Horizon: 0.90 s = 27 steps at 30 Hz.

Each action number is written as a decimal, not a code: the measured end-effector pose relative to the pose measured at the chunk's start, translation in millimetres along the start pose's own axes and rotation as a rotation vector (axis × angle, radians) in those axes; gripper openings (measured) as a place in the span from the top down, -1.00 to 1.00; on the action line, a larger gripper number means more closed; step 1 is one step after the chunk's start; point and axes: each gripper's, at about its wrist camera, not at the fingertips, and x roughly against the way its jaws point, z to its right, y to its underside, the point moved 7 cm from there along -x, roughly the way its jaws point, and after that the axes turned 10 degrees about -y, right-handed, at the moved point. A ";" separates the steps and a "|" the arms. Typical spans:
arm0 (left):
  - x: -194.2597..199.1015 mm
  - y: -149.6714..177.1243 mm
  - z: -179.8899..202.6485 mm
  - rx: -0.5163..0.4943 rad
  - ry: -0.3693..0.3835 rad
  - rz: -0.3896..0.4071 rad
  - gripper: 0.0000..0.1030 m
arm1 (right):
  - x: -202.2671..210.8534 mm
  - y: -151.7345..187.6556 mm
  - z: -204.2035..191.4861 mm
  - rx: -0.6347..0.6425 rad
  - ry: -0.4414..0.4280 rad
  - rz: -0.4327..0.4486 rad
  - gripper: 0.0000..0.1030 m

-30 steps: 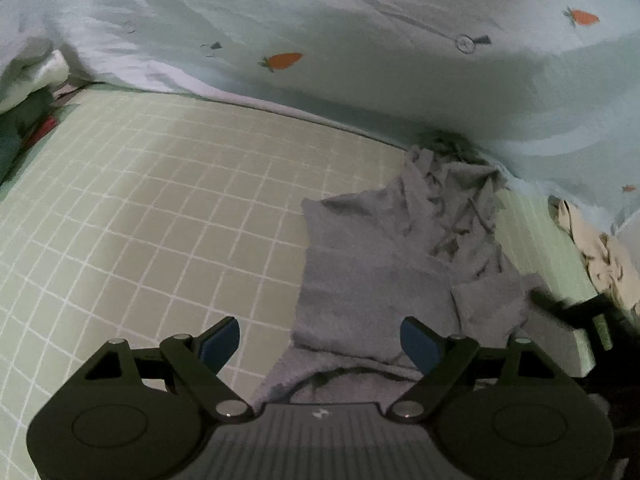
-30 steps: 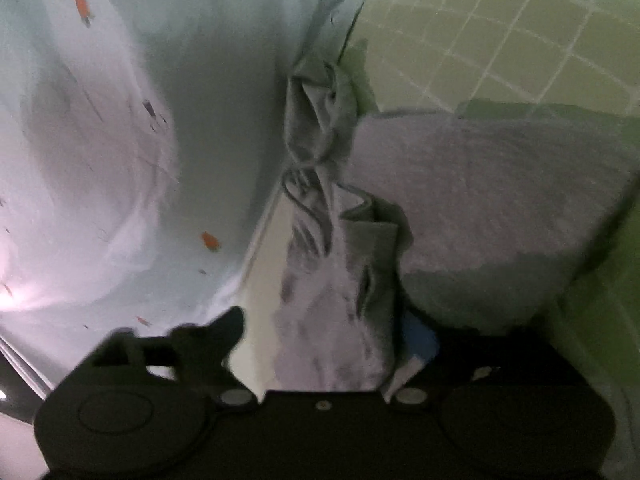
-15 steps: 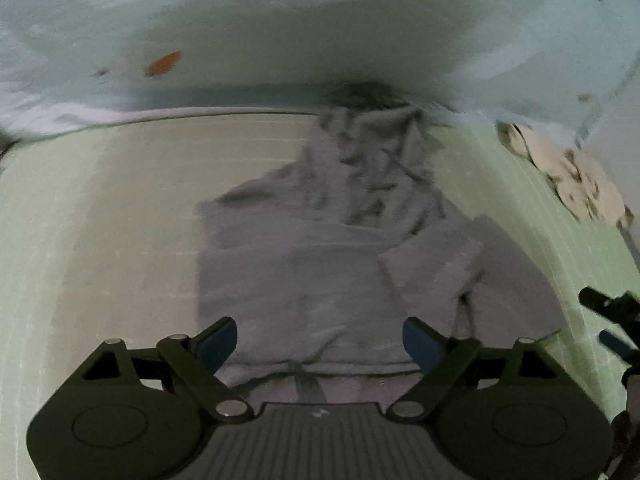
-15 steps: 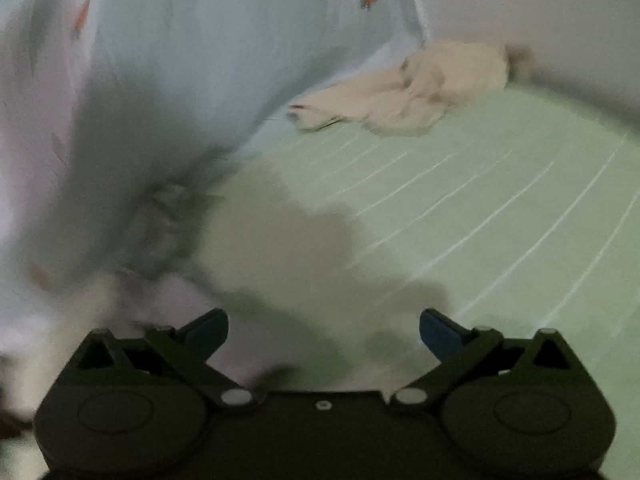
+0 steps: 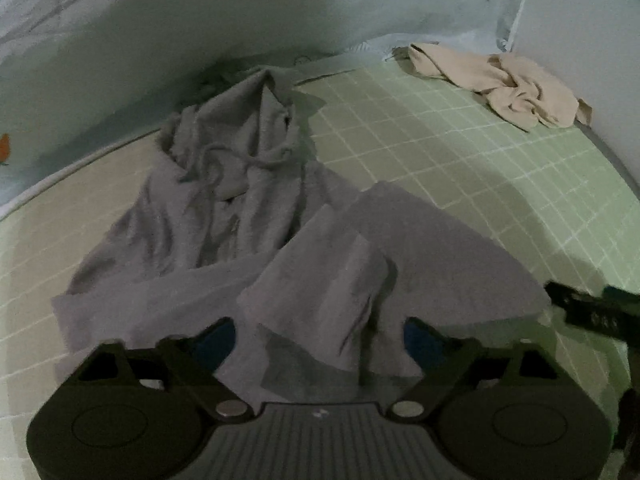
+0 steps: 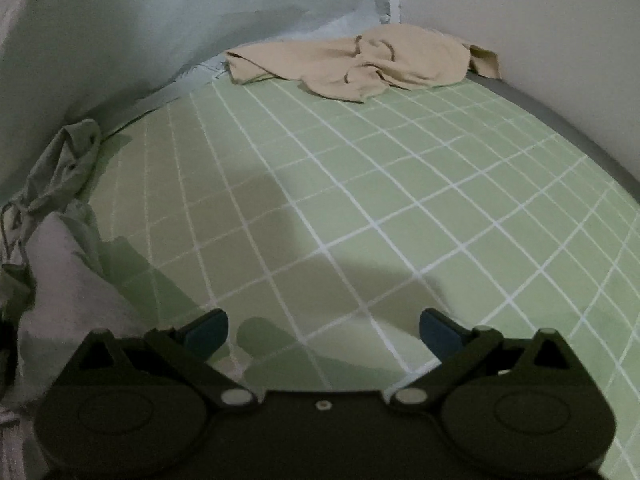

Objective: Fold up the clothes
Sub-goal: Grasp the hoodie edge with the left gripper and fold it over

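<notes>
Green checked bedsheet [image 6: 400, 200] bears grey hoodie [image 5: 248, 216]; both grippers [image 5: 318, 336] [image 6: 323, 330] gape empty.

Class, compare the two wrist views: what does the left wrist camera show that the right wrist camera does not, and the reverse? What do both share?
Only the left wrist view shows the grey hoodie spread out whole, drawstrings and a folded-in sleeve visible, under the open left gripper. Only the right wrist view shows the open right gripper over bare green checked sheet, with just the hoodie's edge at the left. Both show the beige garment crumpled at the far corner, and the carrot-print quilt.
</notes>
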 end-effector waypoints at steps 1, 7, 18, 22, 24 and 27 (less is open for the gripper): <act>-2.8 -0.7 0.4 0.003 0.006 -0.002 -0.24 | 0.5 1.8 0.7 0.005 0.007 -0.002 -1.00; 7.7 -1.6 -20.6 0.083 0.040 0.042 0.79 | 2.3 6.9 -3.9 0.033 0.031 -0.018 -1.00; 88.8 8.4 -146.5 0.357 -0.149 0.235 0.81 | 14.1 12.8 -53.4 0.191 -0.018 -0.022 -1.00; 101.3 29.0 -194.5 0.424 -0.262 0.255 0.81 | 18.4 15.2 -68.3 0.251 -0.027 -0.024 -1.00; 107.1 37.3 -217.4 0.469 -0.294 0.261 0.81 | 20.2 17.0 -75.4 0.277 -0.035 -0.026 -1.00; 121.9 47.1 -250.0 0.536 -0.343 0.295 0.82 | 22.6 20.2 -87.3 0.322 -0.044 -0.029 -1.00</act>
